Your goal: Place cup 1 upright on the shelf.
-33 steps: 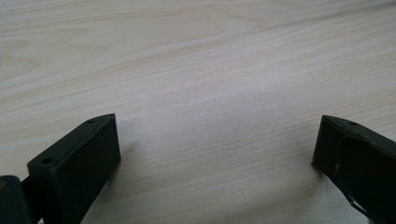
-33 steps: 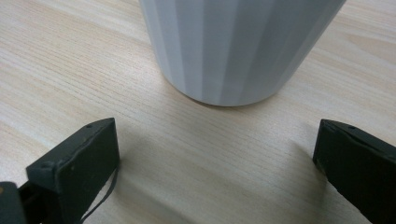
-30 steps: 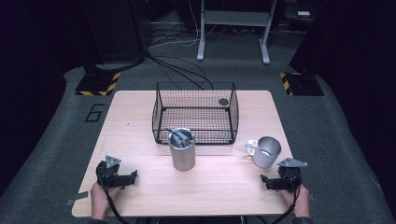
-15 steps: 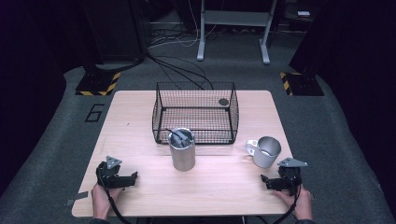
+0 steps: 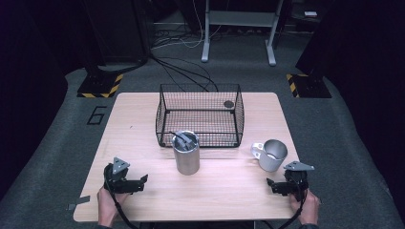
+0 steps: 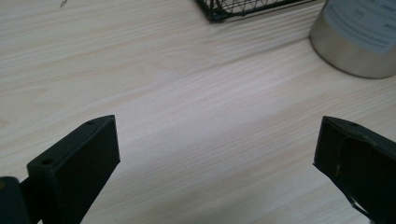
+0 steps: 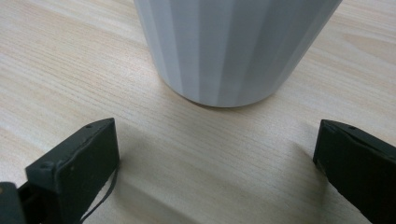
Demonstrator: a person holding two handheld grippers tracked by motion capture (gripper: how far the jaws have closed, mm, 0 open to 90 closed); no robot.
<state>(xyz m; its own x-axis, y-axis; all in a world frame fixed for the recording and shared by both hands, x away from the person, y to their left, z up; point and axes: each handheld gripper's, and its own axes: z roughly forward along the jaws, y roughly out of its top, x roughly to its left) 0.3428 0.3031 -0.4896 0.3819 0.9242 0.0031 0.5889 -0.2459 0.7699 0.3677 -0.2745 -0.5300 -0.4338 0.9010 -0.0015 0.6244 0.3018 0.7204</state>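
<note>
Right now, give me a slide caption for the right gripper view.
Open right gripper faces the base of a white ribbed mug standing on the wooden table.

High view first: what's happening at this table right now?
A person holds a gripper in each hand near the table's front edge. The left gripper is open and empty, aimed towards the metal canister in front of the wire basket. The right gripper is open too, just short of the grey mug, whose wall rises between its jaws in the right gripper view. Nothing is gripped yet.
</note>
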